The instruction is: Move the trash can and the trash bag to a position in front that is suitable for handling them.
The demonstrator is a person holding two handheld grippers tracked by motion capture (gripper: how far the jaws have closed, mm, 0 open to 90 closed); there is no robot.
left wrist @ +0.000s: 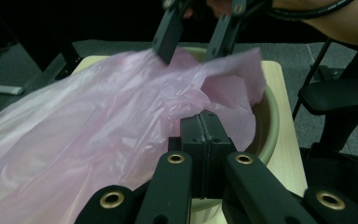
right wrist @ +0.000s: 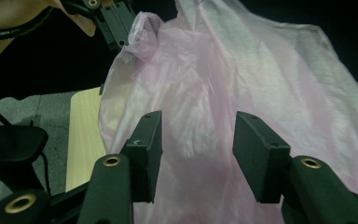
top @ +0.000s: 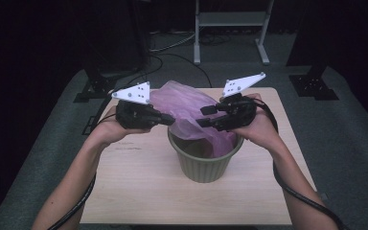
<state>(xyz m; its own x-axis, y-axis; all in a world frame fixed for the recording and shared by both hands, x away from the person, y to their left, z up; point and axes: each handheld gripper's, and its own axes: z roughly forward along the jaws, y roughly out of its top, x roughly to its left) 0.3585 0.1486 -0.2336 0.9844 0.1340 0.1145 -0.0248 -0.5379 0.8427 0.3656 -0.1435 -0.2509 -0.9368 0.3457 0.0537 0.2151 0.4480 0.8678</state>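
Lining the bin: in progress, judged about half done.
Pink bag: its lower part is inside the bin, the rest billows above the rim (not yet folded over it).
Left gripper: at the bin's left rim, jaws clenched on the bag's edge.
Right gripper: above the bin's right rim, jaws apart, grasping nothing.
Left to do: spread the bag over the rim.

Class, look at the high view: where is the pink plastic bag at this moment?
The pink plastic bag sits mid-table between the two grippers, its lower part inside the green pot, its left edge pinched by the left gripper.
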